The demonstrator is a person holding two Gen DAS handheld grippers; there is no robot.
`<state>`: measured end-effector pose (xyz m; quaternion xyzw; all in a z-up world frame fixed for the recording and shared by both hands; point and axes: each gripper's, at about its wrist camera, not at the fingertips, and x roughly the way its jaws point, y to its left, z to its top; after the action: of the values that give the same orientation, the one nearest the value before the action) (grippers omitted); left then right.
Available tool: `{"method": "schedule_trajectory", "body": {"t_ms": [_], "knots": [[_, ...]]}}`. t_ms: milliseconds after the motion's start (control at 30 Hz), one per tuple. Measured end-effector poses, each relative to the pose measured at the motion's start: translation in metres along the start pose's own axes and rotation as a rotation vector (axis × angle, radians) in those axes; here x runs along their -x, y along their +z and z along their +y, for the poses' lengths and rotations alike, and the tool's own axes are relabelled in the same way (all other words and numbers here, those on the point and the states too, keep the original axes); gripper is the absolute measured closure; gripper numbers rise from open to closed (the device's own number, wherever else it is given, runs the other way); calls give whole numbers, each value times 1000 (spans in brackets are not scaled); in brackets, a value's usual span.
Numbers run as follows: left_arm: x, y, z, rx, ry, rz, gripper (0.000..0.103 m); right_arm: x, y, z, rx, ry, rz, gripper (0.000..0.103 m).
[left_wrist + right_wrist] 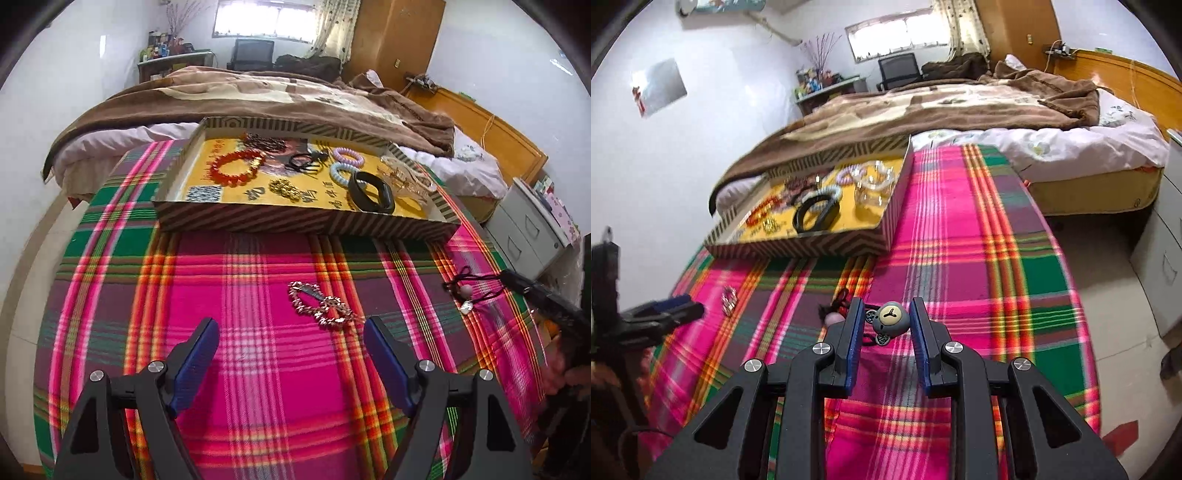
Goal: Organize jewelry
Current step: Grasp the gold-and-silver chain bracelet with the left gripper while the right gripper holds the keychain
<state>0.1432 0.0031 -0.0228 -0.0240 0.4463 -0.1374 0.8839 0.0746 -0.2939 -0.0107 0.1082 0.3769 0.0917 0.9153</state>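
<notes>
A striped box [295, 219] with a yellow floor holds several bracelets, hair ties and a black bangle [371, 191]; it also shows in the right wrist view [798, 248]. A gold rhinestone bracelet [319, 303] lies on the plaid cloth, just ahead of my open, empty left gripper [291, 332]. My right gripper [886, 314] is open around a grey bear charm [889, 319] on a black cord hair tie with a pink bead [833, 316], lying on the cloth. The fingers are not touching the charm. The hair tie also shows in the left wrist view [466, 291].
The pink and green plaid cloth [258, 369] covers the table. A bed with a brown blanket [258, 92] stands behind the box. A grey drawer cabinet [528, 236] stands to the right. The left gripper shows at the left of the right wrist view [665, 308].
</notes>
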Motion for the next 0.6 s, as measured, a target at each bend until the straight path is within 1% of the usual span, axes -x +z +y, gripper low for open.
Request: {"method": "schedule_trajectory", "body": {"t_ms": [33,133,233,300,367,400,467,600], "knots": [[-2,2,-2,-2,5,0,23,4,1,0,0,-1,-11,77],[-7,8,-11,-29,-11,-1,23,19,6,-2,-17,2,-60,77],[-18,12,-17,-39,17,20,23,29,10,-4,-29,6,-94,77],[-24,13,-22,-53,13,24,23,31,11,-3,-26,6,-101,77],[-31,13,-25,-57,13,45,23,33,12,-3,-27,11,-106,77],[-37,13,-26,-58,31,61,23,32,13,-4,-28,13,-107,77],[-38,12,-31,-82,64,50,23,33,12,-4,-29,14,-108,77],[-41,11,-34,-93,90,42,23,33,12,-3,-26,23,-109,77]]}}
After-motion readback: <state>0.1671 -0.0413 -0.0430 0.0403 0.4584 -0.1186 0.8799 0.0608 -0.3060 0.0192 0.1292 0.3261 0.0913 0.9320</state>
